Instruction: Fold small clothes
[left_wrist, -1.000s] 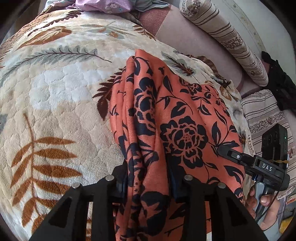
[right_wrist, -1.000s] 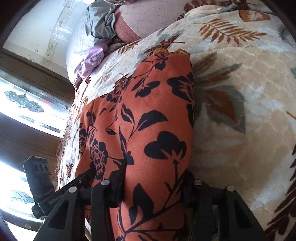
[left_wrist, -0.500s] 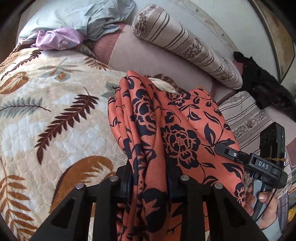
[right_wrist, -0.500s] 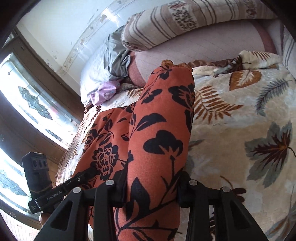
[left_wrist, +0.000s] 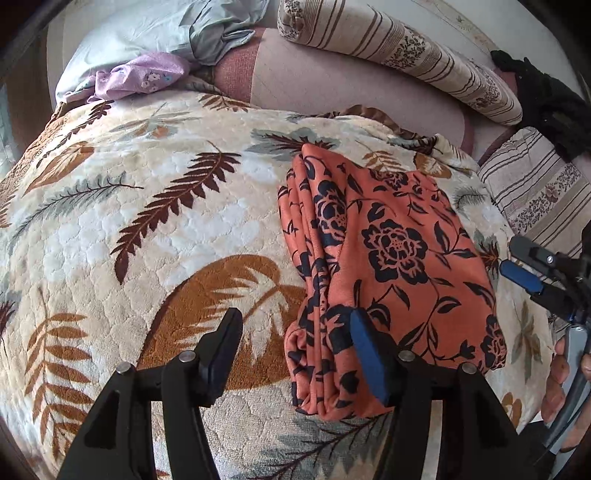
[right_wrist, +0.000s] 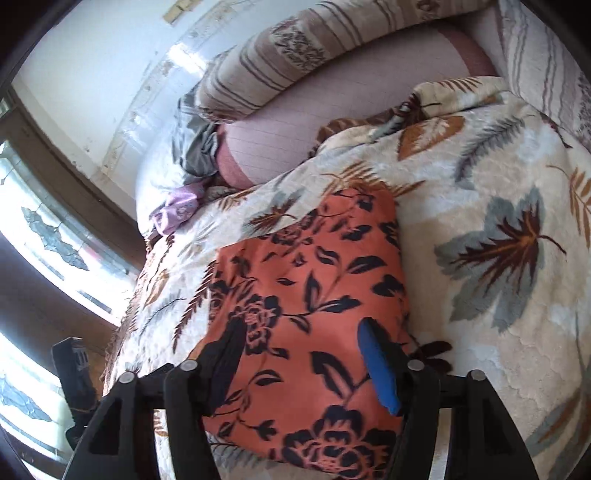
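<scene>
An orange garment with black flowers (left_wrist: 388, 258) lies folded into a rectangle on the leaf-print blanket (left_wrist: 166, 240); it also shows in the right wrist view (right_wrist: 306, 302). My left gripper (left_wrist: 295, 332) is open and empty just above the garment's near left edge. My right gripper (right_wrist: 299, 347) is open and empty over the garment's near end. The right gripper also appears at the right edge of the left wrist view (left_wrist: 532, 273).
A striped bolster (left_wrist: 399, 55) and a pink pillow (left_wrist: 351, 81) lie at the back. A purple garment (left_wrist: 140, 74) and grey cloth (left_wrist: 177, 29) sit at the far left. A black item (left_wrist: 546, 99) lies far right. A window (right_wrist: 44, 240) is at the left.
Both grippers have let go of the orange garment and opened. The garment, held up before, now lies folded flat on the blanket.
</scene>
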